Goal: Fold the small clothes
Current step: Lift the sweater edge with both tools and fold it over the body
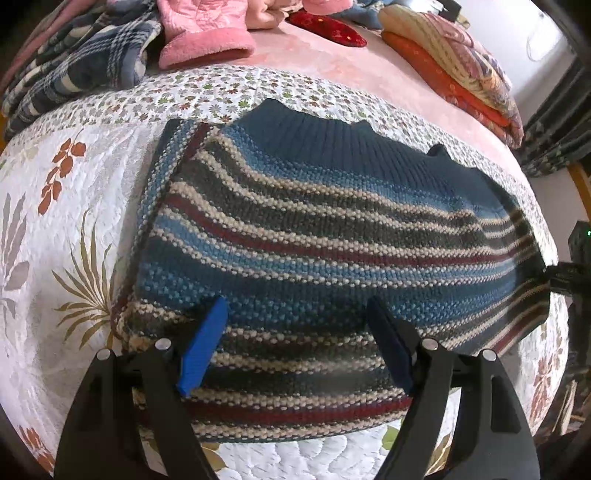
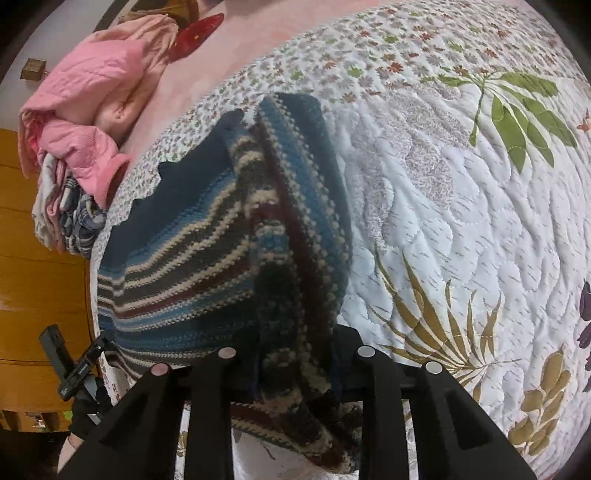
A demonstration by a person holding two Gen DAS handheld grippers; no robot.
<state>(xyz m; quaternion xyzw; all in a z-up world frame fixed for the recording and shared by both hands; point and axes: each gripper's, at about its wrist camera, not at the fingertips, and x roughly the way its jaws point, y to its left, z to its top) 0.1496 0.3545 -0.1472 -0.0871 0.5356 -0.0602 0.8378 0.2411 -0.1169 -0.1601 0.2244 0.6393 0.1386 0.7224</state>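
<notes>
Striped wool in blue, cream, grey and maroon fills both views: a small knitted sweater lies on a quilted bedspread printed with leaves and small flowers, its dark blue ribbed collar turned toward the far side of the bed. In the left wrist view the left tool hovers over the sweater's near hem with its jaws spread wide, one blue finger pad on the left and a darker one on the right, nothing held between them. At the sweater's right edge in that view, the tip of the other device touches the fabric.

The right wrist view shows the right tool closed on a bunched fold of the sweater, which rises in a ridge from between its black arms and drapes over the flat body of the garment; the fingertips themselves are buried in the knit. A gloved hand holding a black device shows at the lower left of that view.

Beyond the sweater, near the head of the bed, sit a pink quilted jacket, a blue plaid garment, a red item with small dots and a stack of folded patterned blankets. A wooden cabinet stands beside the bed.
</notes>
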